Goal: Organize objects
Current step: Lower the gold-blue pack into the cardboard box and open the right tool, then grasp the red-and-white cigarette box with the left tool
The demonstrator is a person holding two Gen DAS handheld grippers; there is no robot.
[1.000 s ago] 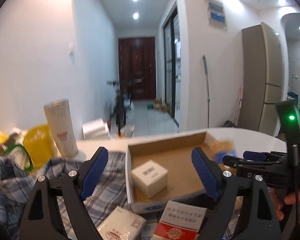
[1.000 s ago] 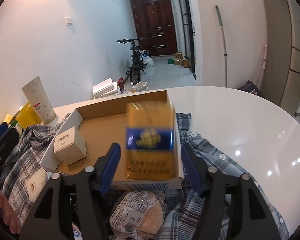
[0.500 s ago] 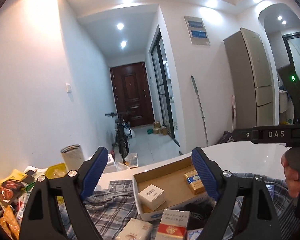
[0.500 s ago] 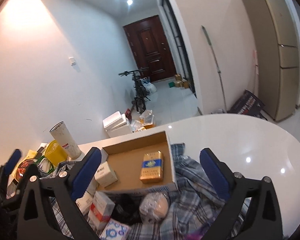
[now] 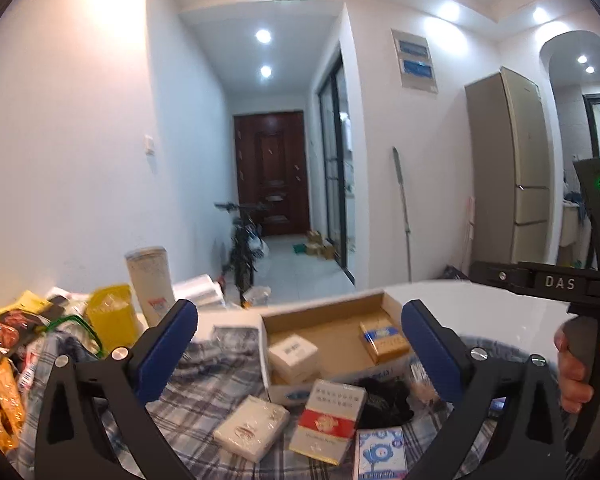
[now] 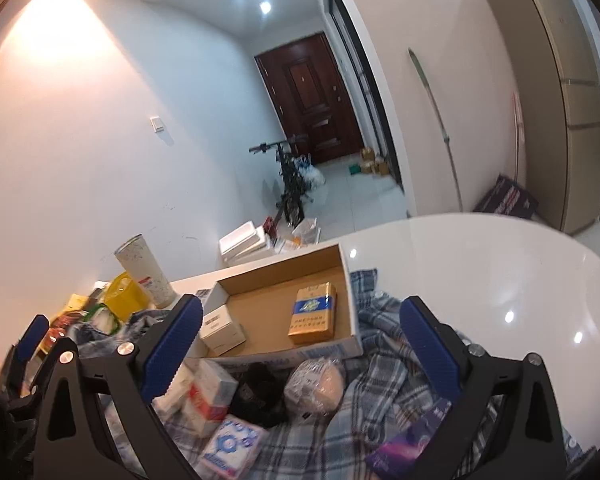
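Your left gripper (image 5: 300, 344) is spreading its jaws with nothing held, and your right gripper (image 6: 300, 340) stands wide and empty above the clutter. The cardboard tray (image 6: 350, 300) sits on the plaid cloth (image 6: 380, 364) on the white table (image 6: 480, 264), with the gold cigarette pack (image 6: 313, 313) lying flat inside and the small white box (image 6: 222, 328) at its left end. Only your left view shows your hand (image 5: 572, 368) on the other handle and the red-and-white pack (image 5: 328, 416); only the right shows the purple packet (image 6: 412, 444) and the wrapped bun (image 6: 320, 380).
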